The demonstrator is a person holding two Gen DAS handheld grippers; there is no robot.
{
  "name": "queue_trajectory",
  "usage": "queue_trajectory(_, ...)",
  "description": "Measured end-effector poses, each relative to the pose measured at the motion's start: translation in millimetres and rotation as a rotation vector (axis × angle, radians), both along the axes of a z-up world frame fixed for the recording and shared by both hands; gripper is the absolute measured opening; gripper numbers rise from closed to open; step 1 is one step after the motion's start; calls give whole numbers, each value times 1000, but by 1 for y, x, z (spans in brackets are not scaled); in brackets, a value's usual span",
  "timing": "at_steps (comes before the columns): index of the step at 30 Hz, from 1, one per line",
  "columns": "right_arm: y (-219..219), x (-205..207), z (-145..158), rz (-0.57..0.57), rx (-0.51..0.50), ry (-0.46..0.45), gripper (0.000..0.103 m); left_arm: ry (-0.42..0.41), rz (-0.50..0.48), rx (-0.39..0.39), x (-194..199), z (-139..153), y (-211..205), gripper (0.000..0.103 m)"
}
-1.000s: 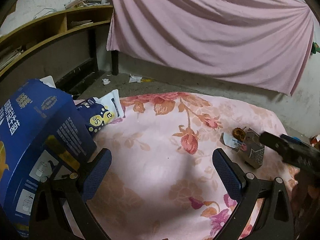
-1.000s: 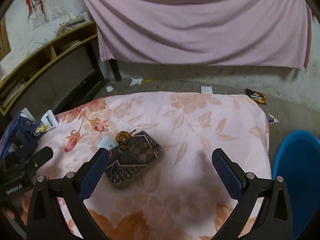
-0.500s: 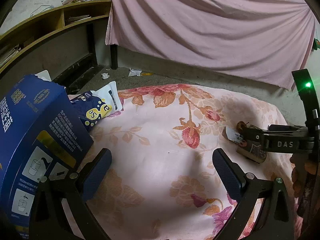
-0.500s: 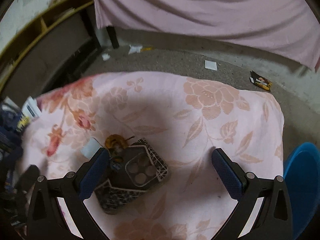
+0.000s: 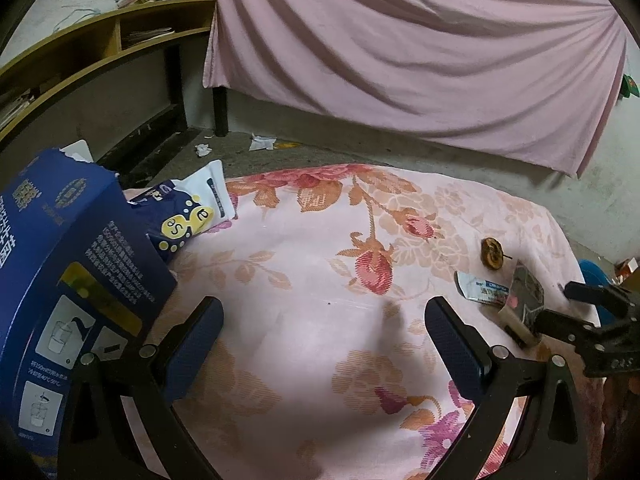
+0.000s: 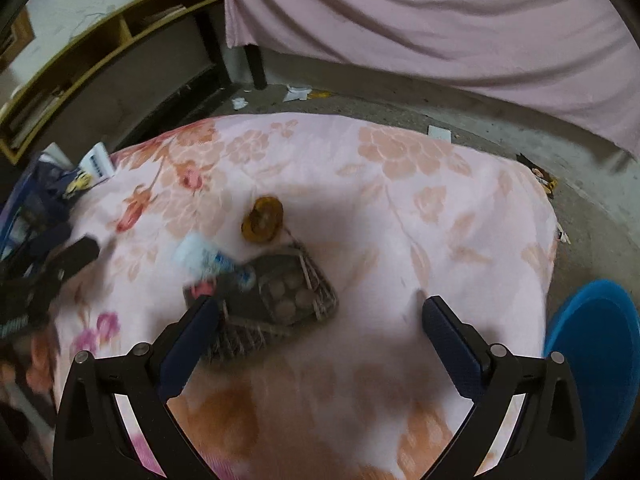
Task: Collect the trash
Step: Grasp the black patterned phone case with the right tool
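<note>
On the pink floral cloth (image 5: 320, 248) lie a small white-and-blue wrapper (image 5: 482, 289), a round brown piece (image 5: 493, 253) and a dark patterned phone case (image 5: 524, 300). The right wrist view shows the wrapper (image 6: 212, 258), the brown piece (image 6: 262, 220) and the case (image 6: 276, 300) just ahead of my right gripper (image 6: 320, 332), which is open and empty. My left gripper (image 5: 324, 334) is open and empty over the cloth's middle. A blue carton (image 5: 60, 280) and a blue-and-white snack bag (image 5: 188, 216) sit at the left.
A blue bin (image 6: 596, 364) stands on the floor at the right. Paper scraps (image 5: 260, 143) and a dark wrapper (image 6: 540, 176) lie on the floor. A wooden shelf (image 5: 100, 52) runs along the left; a pink sheet (image 5: 400, 60) hangs behind.
My right gripper has pulled back and tilted, so the case and wrapper now sit nearer its left finger. In the left view the right gripper has dropped lower at the right edge.
</note>
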State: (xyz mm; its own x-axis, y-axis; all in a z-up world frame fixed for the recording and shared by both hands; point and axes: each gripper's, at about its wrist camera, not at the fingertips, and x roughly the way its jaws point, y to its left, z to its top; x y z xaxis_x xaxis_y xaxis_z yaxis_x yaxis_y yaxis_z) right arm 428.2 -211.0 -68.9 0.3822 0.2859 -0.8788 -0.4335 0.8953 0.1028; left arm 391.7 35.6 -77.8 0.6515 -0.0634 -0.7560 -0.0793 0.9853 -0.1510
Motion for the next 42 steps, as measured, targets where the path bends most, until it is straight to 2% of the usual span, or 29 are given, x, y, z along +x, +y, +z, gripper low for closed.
queue_trajectory(5, -21, -17, 6, -40, 87, -40, 100, 3, -1, 15, 1, -1, -3, 99)
queue_trajectory(8, -21, -17, 7, -67, 141, -29, 98, 8, 3, 16, 1, -2, -3, 99)
queue_trajectory(9, -19, -15, 7, -80, 158, -14, 96, 10, 3, 16, 1, -3, -3, 99)
queue_trajectory(11, -15, -8, 4, -104, 194, 36, 80, 9, 3, 14, 1, -3, -3, 99)
queue_trajectory(16, -15, -10, 3, -154, 266, 105, 78, 7, -3, 10, 1, -2, -4, 99)
queue_trajectory(19, -5, -13, 2, -128, 269, 129, 78, 6, -8, 6, 1, -2, -4, 98)
queue_trajectory(22, 9, -10, -1, -116, 234, 104, 76, 6, -8, 3, 2, -2, -3, 98)
queue_trajectory(24, 9, -7, -3, -133, 236, 86, 64, 8, -8, 2, 2, -2, -3, 98)
queue_trajectory(25, 8, -4, -4, -147, 249, 84, 51, 9, -8, 3, 2, -2, -3, 98)
queue_trajectory(26, 6, -1, -6, -163, 268, 88, 43, 11, -8, 3, 2, -2, -4, 98)
queue_trajectory(29, -8, 9, -12, -214, 376, 125, 30, 12, -10, 1, 2, -3, -4, 98)
queue_trajectory(35, -22, 15, -15, -219, 490, 140, 19, 0, -29, -20, 2, -1, -4, 98)
queue_trajectory(42, -45, -5, -6, -238, 594, 104, 13, -14, -108, -37, 5, 0, -16, 98)
